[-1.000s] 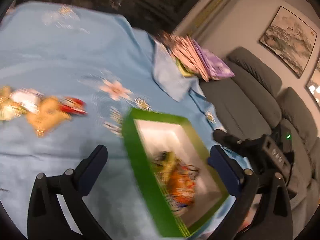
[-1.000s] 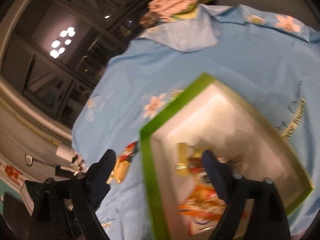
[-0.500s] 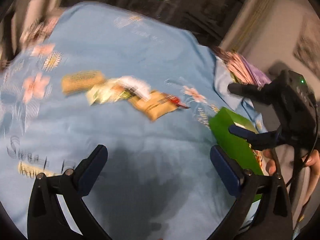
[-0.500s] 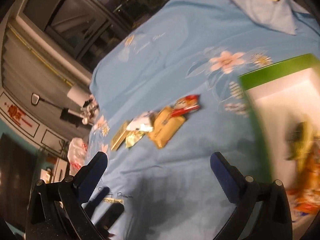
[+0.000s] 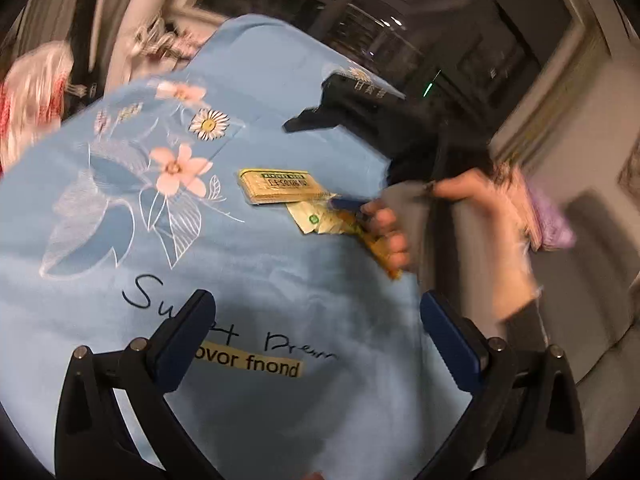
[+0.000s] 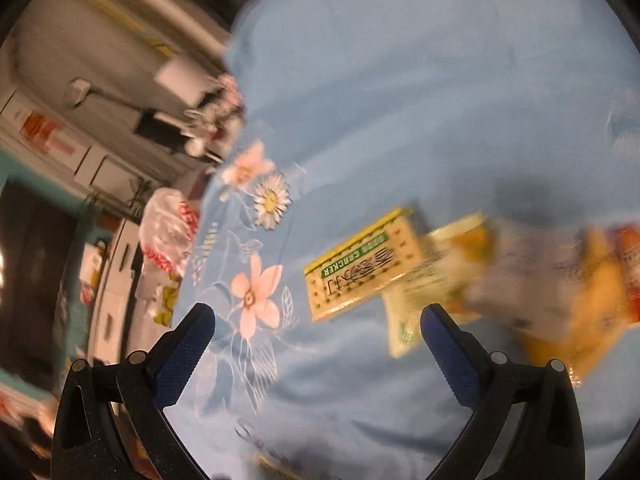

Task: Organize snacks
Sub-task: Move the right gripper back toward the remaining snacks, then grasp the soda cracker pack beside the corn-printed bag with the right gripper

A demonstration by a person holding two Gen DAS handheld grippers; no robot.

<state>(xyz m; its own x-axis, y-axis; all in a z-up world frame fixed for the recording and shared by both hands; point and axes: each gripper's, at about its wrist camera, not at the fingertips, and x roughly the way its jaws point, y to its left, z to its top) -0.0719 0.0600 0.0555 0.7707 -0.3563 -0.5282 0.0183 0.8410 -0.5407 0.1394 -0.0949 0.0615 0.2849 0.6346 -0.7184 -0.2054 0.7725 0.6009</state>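
1. Blue cloth (image 5: pixel 256 264), printed with pink flowers, a daisy and dark script, covers the bench and fills most of both wrist views.
2. Left gripper (image 5: pixel 316 332): its two blue-padded fingers stand wide apart above the printed script, with only bare cloth between them; nothing is held.
3. Right gripper (image 6: pixel 318 340): its fingers stand fully apart, the jaws having just been opening, and nothing is clamped; only cloth and the lower edge of the cracker packet show between them.
4. Cracker packet (image 6: pixel 362 266), yellow-cream with a green label strip, lies flat on the cloth just beside the large pink flower (image 6: pixel 256 298). In the left wrist view the same packet (image 5: pixel 280 186) lies right of the pink flower (image 5: pixel 178 170).
5. Pale sachet with a green mark (image 5: pixel 316 218) touches the cracker packet's near corner and partly overlaps the next wrapper.
6. Orange-yellow wrappers (image 6: pixel 592 292) lie in a blurred cluster to the right of the cracker packet; their number and exact outlines cannot be told.
7. Person's right hand (image 5: pixel 476 208) holds the dark body of the right gripper above the snack cluster, seen from the left wrist; one blue finger (image 5: pixel 348 203) reaches down close to the sachet, and contact cannot be told.
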